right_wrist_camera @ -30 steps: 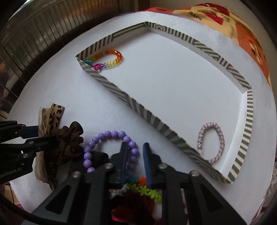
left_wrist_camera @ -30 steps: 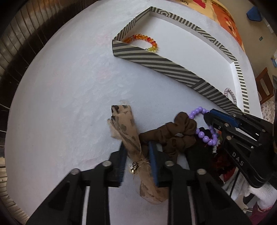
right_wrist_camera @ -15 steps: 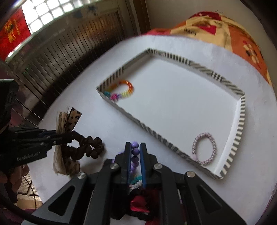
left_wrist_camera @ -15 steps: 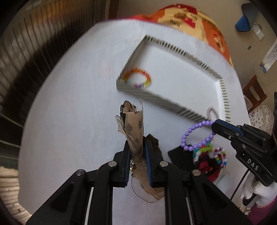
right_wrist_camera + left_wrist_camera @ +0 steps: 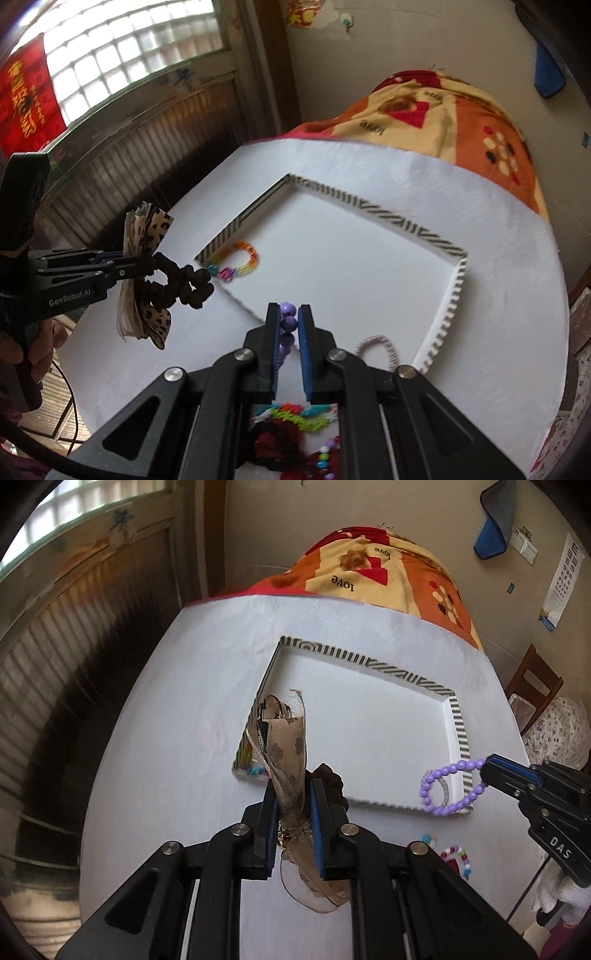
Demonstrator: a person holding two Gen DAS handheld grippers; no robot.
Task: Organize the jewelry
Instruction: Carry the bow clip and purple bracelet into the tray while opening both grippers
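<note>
My left gripper [image 5: 292, 794] is shut on a leopard-print bow scrunchie [image 5: 286, 746] and holds it in the air above the white table, its brown scrunchie loop [image 5: 181, 282] hanging beside the striped tray's near left corner. My right gripper [image 5: 289, 314] is shut on a purple bead bracelet [image 5: 445, 788], lifted above the tray's near edge. The striped tray [image 5: 458, 720] holds a rainbow bead bracelet [image 5: 242, 260] in its left corner and a pink braided bracelet [image 5: 376, 345] near its right side.
A pile of loose jewelry [image 5: 295, 432] with green, red and bead pieces lies on the table below my right gripper. An orange and red patterned blanket [image 5: 373, 572] lies beyond the table. A wooden chair [image 5: 535, 683] stands at the right.
Both grippers closed on their items and rose off the table: the left lifted the leopard bow scrunchie, the right lifted the purple bracelet out of the pile toward the tray.
</note>
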